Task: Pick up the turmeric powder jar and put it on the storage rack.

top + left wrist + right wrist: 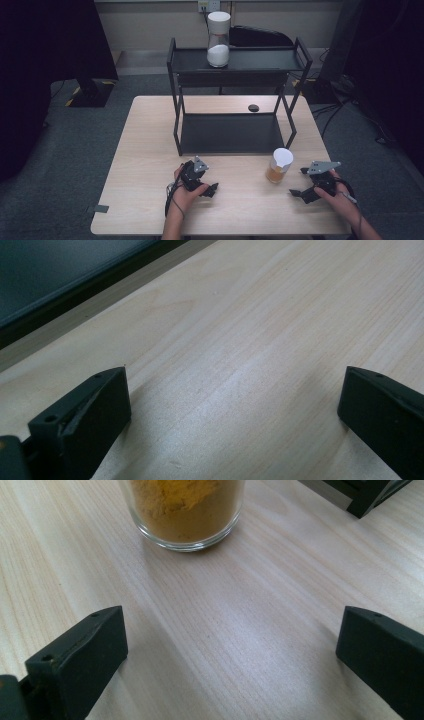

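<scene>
A glass jar of orange-yellow powder (278, 167) with a white lid stands on the wooden table (145, 165), right of centre; its base (186, 515) shows close ahead in the right gripper view. My right gripper (299, 194) rests near the front right edge, just right of that jar, open with bare wood between its jaws. My left gripper (212, 189) lies at the front centre, held by a hand, open over bare table (235, 365). A taller jar of white powder (218, 40) with a white lid stands on the top shelf of a black two-tier rack (230, 132).
The rack's lower tray sits on the table just behind both grippers; its dark edge (75, 290) shows in the left gripper view and a rack foot (367, 497) in the right gripper view. A small black disc (253, 107) lies behind the rack. Dark floor surrounds the table.
</scene>
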